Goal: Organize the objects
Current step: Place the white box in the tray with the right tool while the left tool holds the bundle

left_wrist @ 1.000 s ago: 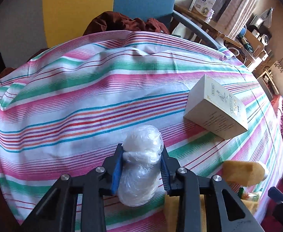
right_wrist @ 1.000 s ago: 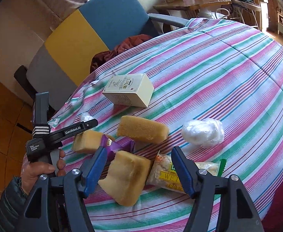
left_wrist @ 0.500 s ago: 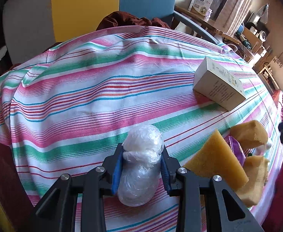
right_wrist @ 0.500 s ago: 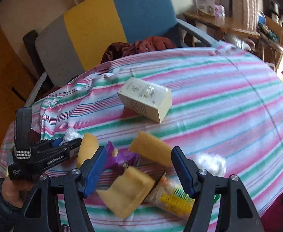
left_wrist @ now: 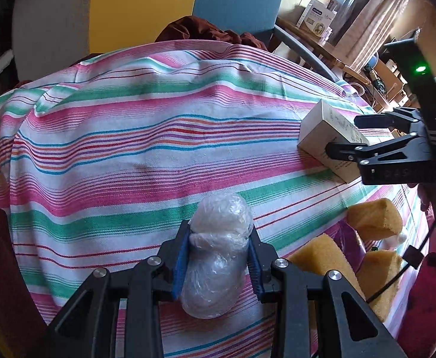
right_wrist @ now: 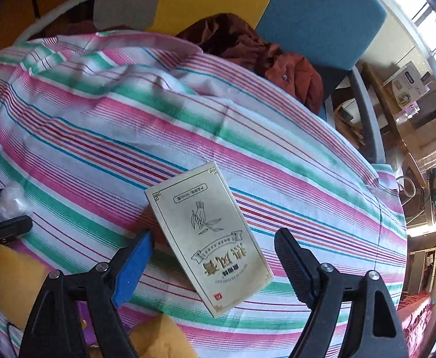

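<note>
Clamped on a clear plastic-wrapped bundle, the left gripper holds it just above the striped tablecloth. Right gripper hangs over the cream box, jaws opening and clear of it. Yellow sponges lie near right.

The right tool is opening its jaws over the cream box, which is lying flat between them on the striped surface.

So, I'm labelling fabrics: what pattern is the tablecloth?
Tablecloth: pink, green, blue and white stripes, clearest in the left wrist view.
</note>
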`<state>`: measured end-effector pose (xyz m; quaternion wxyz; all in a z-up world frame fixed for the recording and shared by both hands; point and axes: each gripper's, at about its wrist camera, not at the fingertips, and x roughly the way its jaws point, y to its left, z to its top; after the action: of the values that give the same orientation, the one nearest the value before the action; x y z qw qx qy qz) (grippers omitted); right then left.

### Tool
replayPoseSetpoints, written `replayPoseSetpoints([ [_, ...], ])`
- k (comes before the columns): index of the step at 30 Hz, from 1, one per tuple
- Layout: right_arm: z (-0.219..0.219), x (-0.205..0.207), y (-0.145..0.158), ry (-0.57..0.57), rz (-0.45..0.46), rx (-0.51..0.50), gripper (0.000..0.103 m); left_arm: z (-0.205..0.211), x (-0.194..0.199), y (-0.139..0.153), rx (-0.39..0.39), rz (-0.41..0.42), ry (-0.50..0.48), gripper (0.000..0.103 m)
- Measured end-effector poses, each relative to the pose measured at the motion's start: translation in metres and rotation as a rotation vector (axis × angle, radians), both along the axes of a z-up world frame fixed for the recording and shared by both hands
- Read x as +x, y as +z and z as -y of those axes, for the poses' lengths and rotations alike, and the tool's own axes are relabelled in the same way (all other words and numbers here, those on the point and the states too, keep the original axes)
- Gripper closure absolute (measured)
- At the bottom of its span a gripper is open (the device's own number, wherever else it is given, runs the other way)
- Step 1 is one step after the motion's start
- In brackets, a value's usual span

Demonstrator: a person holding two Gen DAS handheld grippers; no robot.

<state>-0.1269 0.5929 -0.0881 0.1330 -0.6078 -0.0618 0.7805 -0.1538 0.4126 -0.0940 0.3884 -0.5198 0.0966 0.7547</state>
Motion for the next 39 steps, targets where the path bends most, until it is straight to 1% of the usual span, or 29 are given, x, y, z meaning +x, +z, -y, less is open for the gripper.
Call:
replayPoseSetpoints([
  [1,0.000,0.000,-0.003,-0.012,-0.008,-0.012,0.024,0.000,0.000,0.000,0.002,0.000,0.001,0.068],
  [3,0.001,0.006,-0.002,-0.043,-0.051,-0.042,0.044,0.001,0.000,0.000,0.007,-0.001,0.003,0.068],
  [5,0.004,0.016,0.005,-0.069,-0.094,-0.055,0.050,0.002,0.001,0.000,0.011,-0.004,0.007,0.068],
  [6,0.004,0.021,0.008,-0.088,-0.111,-0.049,0.052,0.002,0.002,0.000,0.011,-0.010,0.006,0.068],
  [9,0.006,0.040,0.026,-0.134,-0.176,-0.039,0.052,0.002,0.005,0.002,0.010,-0.028,-0.001,0.068],
  [12,0.011,0.057,0.053,-0.157,-0.246,-0.035,0.052,0.009,0.007,0.007,0.033,0.016,0.014,0.068],
  [13,0.015,0.061,0.061,-0.159,-0.265,-0.045,0.052,0.013,0.011,0.011,0.046,0.014,0.020,0.068],
  [17,0.040,0.075,0.093,-0.158,-0.346,-0.051,0.052,0.028,0.035,0.037,0.101,-0.044,-0.003,0.068],
  [21,0.067,0.093,0.115,-0.164,-0.435,-0.101,0.052,0.048,0.060,0.059,0.134,-0.105,-0.023,0.068],
  [24,0.091,0.105,0.116,-0.149,-0.468,-0.156,0.052,0.072,0.078,0.069,0.148,-0.128,-0.015,0.068],
  [30,0.137,0.126,0.105,-0.145,-0.495,-0.246,0.052,0.123,0.106,0.077,0.158,-0.154,0.016,0.068],
  [35,0.174,0.133,0.103,-0.115,-0.514,-0.313,0.052,0.172,0.120,0.081,0.170,-0.162,0.081,0.068],
  [39,0.210,0.125,0.108,-0.054,-0.521,-0.347,0.052,0.219,0.126,0.087,0.178,-0.200,0.153,0.068],
])
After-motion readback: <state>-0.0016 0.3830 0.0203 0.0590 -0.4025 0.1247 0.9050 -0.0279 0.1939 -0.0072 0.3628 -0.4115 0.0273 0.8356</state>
